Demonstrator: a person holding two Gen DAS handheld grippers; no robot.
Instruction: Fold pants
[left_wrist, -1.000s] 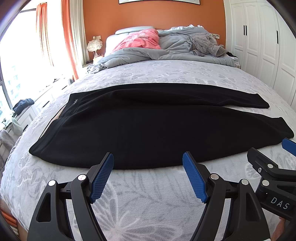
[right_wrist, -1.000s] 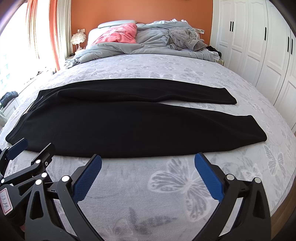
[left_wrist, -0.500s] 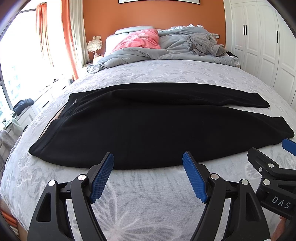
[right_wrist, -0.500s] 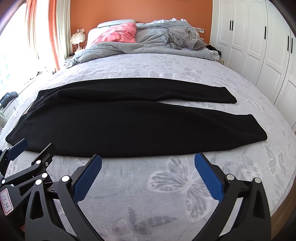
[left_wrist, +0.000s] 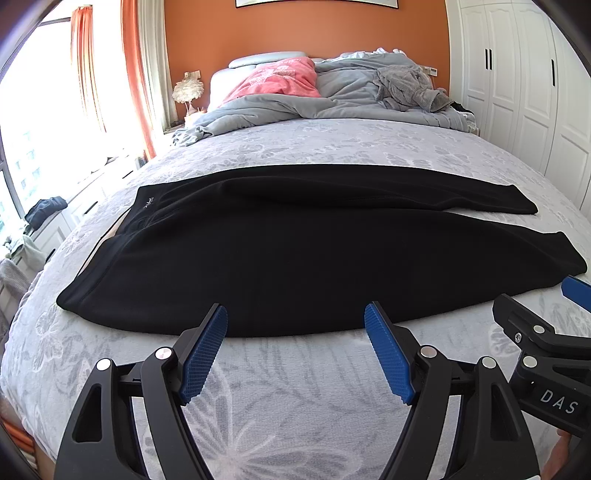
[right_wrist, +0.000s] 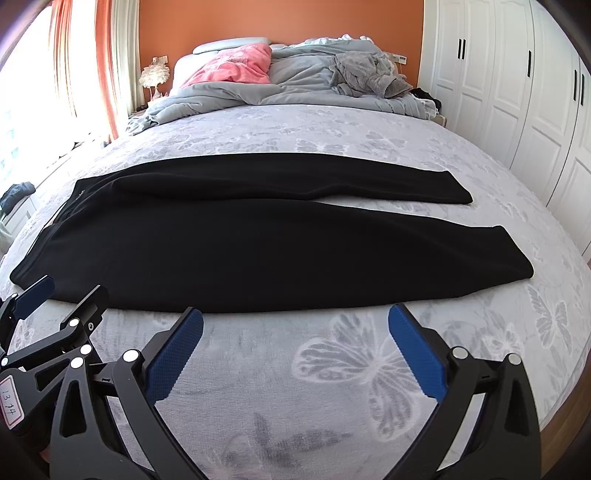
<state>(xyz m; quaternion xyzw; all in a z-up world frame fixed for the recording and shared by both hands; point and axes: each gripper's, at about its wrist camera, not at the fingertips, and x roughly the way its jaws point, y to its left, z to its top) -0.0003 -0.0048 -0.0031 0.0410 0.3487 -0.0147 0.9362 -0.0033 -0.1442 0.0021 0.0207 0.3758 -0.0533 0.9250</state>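
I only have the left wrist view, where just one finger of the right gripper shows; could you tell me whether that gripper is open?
Observer: Yes, the right gripper is wide open, with nothing between its fingers.
Operator: Thank you. Is it over the pants?
Observer: No. Its tips end just short of the near edge of the pants, with bare bedspread under them.
Operator: And where does my left gripper sit from that side?
Observer: The left gripper is low at the left of the right wrist view, its tips at the pants' near edge, toward the waist end.
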